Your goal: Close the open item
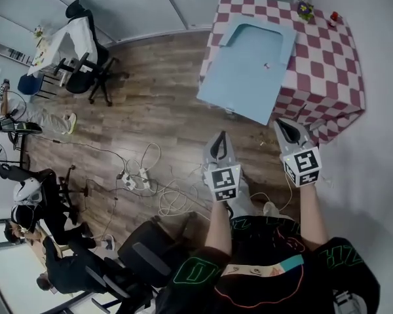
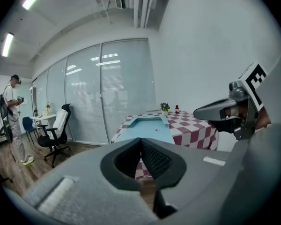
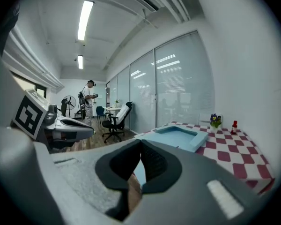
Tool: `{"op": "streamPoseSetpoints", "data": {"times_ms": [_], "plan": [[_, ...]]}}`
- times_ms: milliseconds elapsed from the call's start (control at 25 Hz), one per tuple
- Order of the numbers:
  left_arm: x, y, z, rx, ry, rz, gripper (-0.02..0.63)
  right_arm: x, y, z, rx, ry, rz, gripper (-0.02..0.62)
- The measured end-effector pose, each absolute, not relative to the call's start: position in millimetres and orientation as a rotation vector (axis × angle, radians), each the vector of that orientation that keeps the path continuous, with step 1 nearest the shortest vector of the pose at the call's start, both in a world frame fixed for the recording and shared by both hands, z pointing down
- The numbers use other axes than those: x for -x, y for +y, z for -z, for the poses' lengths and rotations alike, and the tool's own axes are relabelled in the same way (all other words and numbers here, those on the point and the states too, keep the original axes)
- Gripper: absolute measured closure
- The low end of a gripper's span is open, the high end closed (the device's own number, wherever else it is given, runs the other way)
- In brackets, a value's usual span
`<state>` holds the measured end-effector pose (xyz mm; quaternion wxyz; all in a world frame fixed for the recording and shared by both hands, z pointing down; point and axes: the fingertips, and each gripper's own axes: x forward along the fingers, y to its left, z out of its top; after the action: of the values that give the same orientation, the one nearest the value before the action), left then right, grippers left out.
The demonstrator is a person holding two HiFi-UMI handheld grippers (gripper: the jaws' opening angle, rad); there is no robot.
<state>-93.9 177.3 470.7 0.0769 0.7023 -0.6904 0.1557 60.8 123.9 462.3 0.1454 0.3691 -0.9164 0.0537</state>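
Both claws point(image 1: 219, 137) point(image 1: 286, 124) shut — box point(image 1: 249, 70) well ahead.

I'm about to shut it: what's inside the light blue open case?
The light blue open case holds nothing visible but one tiny dark speck; whatever lies beneath it is covered.

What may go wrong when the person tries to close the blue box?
The open lid of the blue box overhangs the table edge; lifting it carelessly may drag the box off. The left tool and right tool are both shut, so they may slip on the flat lid. The flower pot stands behind it and might tip.
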Motion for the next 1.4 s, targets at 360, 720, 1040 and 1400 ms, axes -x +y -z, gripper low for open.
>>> {"op": "streamPoseSetpoints", "data": {"times_ms": [360,720,1040,1400], "plan": [[138.7,120.4,-530.9,-2.159,-1.877,-0.726,0.597,-4.8,84.3,-515.3,-1.039,-2.505,-0.213,0.592],[148.3,83.0,-582.0,-2.32,-1.65,-0.948,0.595,33.6,65.6,-565.4,-0.983,-2.343,-0.177,0.592],[149.7,68.4,-606.0,-2.426,-1.512,-1.084,0.56,47.9,70.6,-601.8,-0.85,-2.174,-0.113,0.537],[152.9,49.4,-623.5,-2.554,-1.382,-1.384,0.429,62.6,71.9,-633.6,-0.687,-2.065,0.045,0.472]]}}
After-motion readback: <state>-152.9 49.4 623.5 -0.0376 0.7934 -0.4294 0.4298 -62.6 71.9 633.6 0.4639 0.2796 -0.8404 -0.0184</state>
